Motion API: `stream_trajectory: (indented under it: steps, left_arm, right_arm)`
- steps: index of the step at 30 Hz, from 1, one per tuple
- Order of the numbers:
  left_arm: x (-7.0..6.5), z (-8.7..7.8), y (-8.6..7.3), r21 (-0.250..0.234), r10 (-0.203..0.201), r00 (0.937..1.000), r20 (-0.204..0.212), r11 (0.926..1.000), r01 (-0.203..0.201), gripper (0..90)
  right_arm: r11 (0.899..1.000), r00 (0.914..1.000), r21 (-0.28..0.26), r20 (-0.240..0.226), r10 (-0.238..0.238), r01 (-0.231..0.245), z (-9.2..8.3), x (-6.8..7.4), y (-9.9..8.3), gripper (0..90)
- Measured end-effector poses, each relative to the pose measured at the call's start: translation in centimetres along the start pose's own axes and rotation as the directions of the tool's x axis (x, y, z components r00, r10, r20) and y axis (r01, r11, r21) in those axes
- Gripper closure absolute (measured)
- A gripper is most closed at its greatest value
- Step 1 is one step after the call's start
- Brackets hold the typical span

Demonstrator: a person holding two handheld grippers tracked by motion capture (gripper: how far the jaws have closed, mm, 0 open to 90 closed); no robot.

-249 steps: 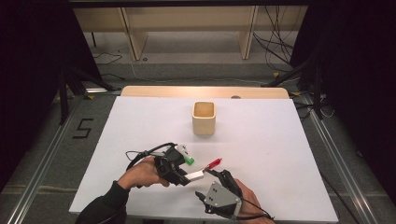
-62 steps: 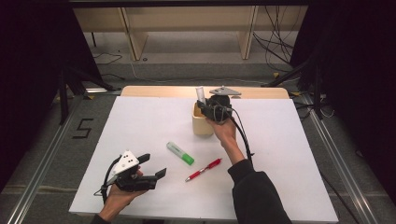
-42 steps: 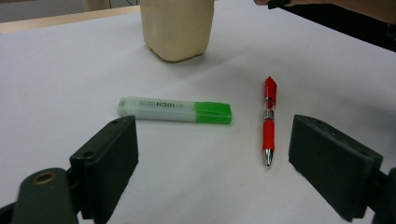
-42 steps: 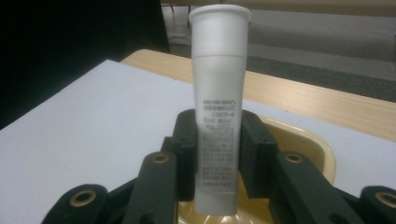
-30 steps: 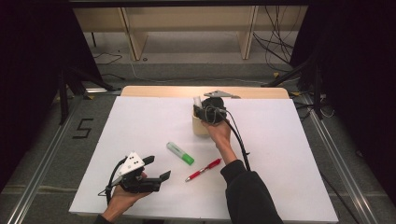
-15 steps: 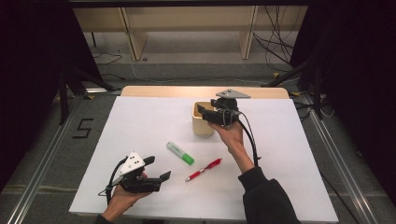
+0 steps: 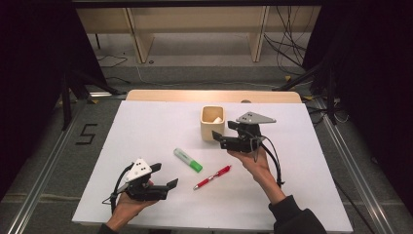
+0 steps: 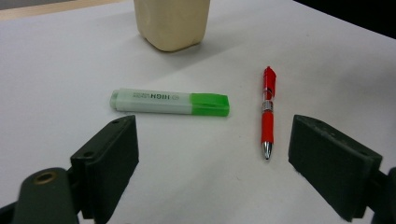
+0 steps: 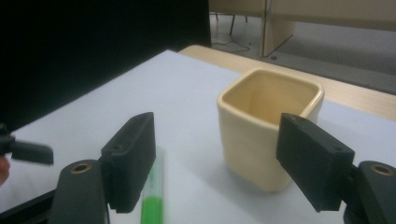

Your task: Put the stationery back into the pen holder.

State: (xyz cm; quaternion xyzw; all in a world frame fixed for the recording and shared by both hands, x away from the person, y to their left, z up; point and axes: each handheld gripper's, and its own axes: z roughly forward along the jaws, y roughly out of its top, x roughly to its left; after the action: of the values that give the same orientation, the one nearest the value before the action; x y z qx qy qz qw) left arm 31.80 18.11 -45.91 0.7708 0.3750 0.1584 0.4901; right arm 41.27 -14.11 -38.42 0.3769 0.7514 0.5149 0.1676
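Your right gripper [image 7: 225, 142], fingers spread and empty, hangs beside the cup [image 7: 213, 122]; the red pen [image 7: 212, 177] lies diagonally below, nearer it than your spread left gripper [image 7: 163, 176].

A lab or recording studio is suggested; a white-topped table [image 7: 146, 122] is set inside black curtains [image 7: 34, 73] hung at left and right; loose cables [image 7: 287, 44] are seen trailing on the grey floor [image 7: 204, 73] at far right; a taped figure five [image 7: 86, 134] is marked on the floor at left; bare wooden shelving [image 7: 195, 24] is placed at the far side.
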Motion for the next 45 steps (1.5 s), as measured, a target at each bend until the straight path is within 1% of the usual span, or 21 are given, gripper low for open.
stream_trajectory:
  steps: [1, 6, 9, 11, 14, 17, 23, 27, 33, 35, 37, 41, 45]
  left_arm:
    - [0.1, 0.0, 0.0, 0.002, -0.002, 1.0, -0.003, 1.0, 0.002, 15.8]
    - [0.2, 0.0, 0.0, 0.004, -0.004, 1.0, -0.006, 1.0, 0.004, 15.8]
    - [0.3, 0.0, -0.1, 0.013, 0.008, 0.9999, -0.013, 0.9999, -0.008, 15.8]
    - [0.4, -0.1, -0.1, 0.008, -0.002, 0.9999, -0.014, 1.0, 0.002, 15.8]
    - [0.5, -0.2, -0.1, 0.006, -0.006, 0.9998, -0.016, 1.0, 0.006, 15.8]
    - [0.8, -0.4, -0.2, -0.004, -0.016, 0.9996, -0.021, 0.9999, 0.016, 15.8]
    - [0.8, -0.5, -0.2, -0.002, -0.009, 0.9997, -0.023, 1.0, 0.009, 15.7]
    - [1.0, -0.6, -0.2, -0.004, -0.011, 0.9997, -0.024, 0.9999, 0.011, 15.7]
    - [1.1, -0.7, -0.1, -0.009, -0.016, 0.9995, -0.028, 0.9998, 0.016, 15.7]
    - [1.2, -0.7, -0.1, -0.009, -0.016, 0.9994, -0.029, 0.9998, 0.016, 15.7]
    - [1.2, -0.7, -0.1, -0.012, -0.017, 0.9994, -0.03, 0.9998, 0.016, 15.7]
    - [1.2, -0.7, -0.1, -0.013, -0.017, 0.9995, -0.028, 0.9998, 0.017, 15.7]
    - [1.2, -0.7, -0.1, -0.013, -0.016, 0.9995, -0.028, 0.9998, 0.016, 15.8]
  right_arm:
    - [1.0, 1.0, 0.005, -0.003, -0.01, 0.01, -0.1, 0.1, -0.3, 29.1]
    - [0.999, 0.9996, 0.036, -0.017, -0.024, 0.025, -0.4, 0.5, -1.6, 28.2]
    - [0.998, 0.9992, 0.05, -0.026, -0.029, 0.03, -0.4, 0.6, -2.2, 28.2]
    - [0.998, 0.9991, 0.059, -0.032, -0.027, 0.029, -0.2, 0.7, -2.6, 28.2]
    - [0.996, 0.9983, 0.08, -0.042, -0.041, 0.045, 0.4, 1.1, -3.3, 28.1]
    - [0.99, 0.9966, 0.117, -0.046, -0.069, 0.074, 1.2, 1.7, -3.8, 27.7]
    - [0.979, 0.9931, 0.176, -0.069, -0.095, 0.105, 3.0, 2.7, -4.9, 26.9]
    - [0.971, 0.9894, 0.198, -0.087, -0.116, 0.131, 3.7, 3.3, -5.2, 26.9]
    - [0.962, 0.9873, 0.233, -0.104, -0.121, 0.142, 5.0, 3.5, -5.6, 29.6]
    - [0.957, 0.9855, 0.246, -0.108, -0.13, 0.154, 5.4, 3.6, -5.8, 30.1]
    - [0.954, 0.9851, 0.255, -0.112, -0.13, 0.155, 5.7, 3.6, -6.0, 30.5]
    - [0.945, 0.9839, 0.284, -0.122, -0.13, 0.161, 6.3, 3.8, -6.3, 31.1]
    - [0.938, 0.9819, 0.301, -0.13, -0.138, 0.171, 6.9, 4.1, -6.5, 33.0]
